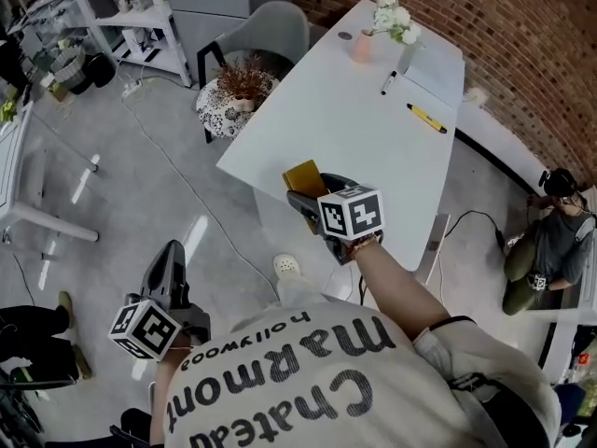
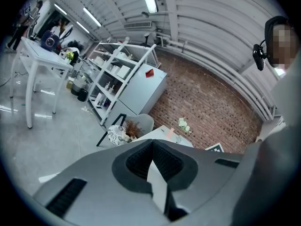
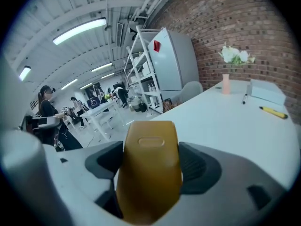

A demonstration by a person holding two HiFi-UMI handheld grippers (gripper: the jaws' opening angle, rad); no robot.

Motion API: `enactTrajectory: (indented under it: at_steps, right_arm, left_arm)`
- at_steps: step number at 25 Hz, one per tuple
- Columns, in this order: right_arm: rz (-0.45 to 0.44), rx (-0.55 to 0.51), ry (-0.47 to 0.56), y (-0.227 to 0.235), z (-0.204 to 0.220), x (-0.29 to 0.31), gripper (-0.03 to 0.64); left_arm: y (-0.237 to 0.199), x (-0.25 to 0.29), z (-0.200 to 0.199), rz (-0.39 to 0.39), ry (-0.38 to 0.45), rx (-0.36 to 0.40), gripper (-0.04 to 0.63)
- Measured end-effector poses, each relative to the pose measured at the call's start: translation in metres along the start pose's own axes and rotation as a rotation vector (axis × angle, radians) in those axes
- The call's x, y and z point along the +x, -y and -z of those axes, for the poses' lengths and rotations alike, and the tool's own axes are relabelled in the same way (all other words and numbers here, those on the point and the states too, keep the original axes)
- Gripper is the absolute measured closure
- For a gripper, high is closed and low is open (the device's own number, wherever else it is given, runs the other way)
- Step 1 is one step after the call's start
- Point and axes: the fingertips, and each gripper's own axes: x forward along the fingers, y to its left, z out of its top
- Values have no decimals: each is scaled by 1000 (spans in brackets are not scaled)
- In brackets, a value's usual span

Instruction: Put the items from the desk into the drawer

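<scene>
My right gripper (image 1: 308, 192) is shut on a flat mustard-yellow case (image 1: 305, 176), held over the near end of the white desk (image 1: 354, 147). In the right gripper view the yellow case (image 3: 149, 171) fills the space between the jaws. At the desk's far end lie a black marker (image 1: 389, 83), a yellow pen (image 1: 426, 118) and a white box (image 1: 434, 71), beside a pink vase of white flowers (image 1: 364, 45). My left gripper (image 1: 170, 261) hangs low at the left over the floor, shut and empty. No drawer shows in any view.
A grey chair (image 1: 270, 28) and a patterned stool with a dried plant (image 1: 233, 96) stand at the desk's left side. A person crouches at the right (image 1: 550, 241) by the brick wall. White shelving (image 1: 131, 17) stands at the back left. Cables run across the floor.
</scene>
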Motion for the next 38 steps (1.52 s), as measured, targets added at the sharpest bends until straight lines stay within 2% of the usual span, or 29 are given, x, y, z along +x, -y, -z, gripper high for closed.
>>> enactTrajectory:
  at_steps: [11, 20, 28, 38]
  right_arm:
    - [-3, 67, 102, -21, 13, -58, 238]
    - [17, 96, 153, -16, 18, -99, 238]
    - [39, 138, 186, 40, 34, -134, 238]
    - [105, 142, 227, 138, 35, -205, 238]
  left_arm:
    - [24, -20, 22, 69, -32, 10, 595]
    - [65, 18, 59, 174, -125, 37, 595]
    - [132, 56, 105, 250, -226, 88, 595]
    - [236, 119, 139, 341, -236, 101, 595]
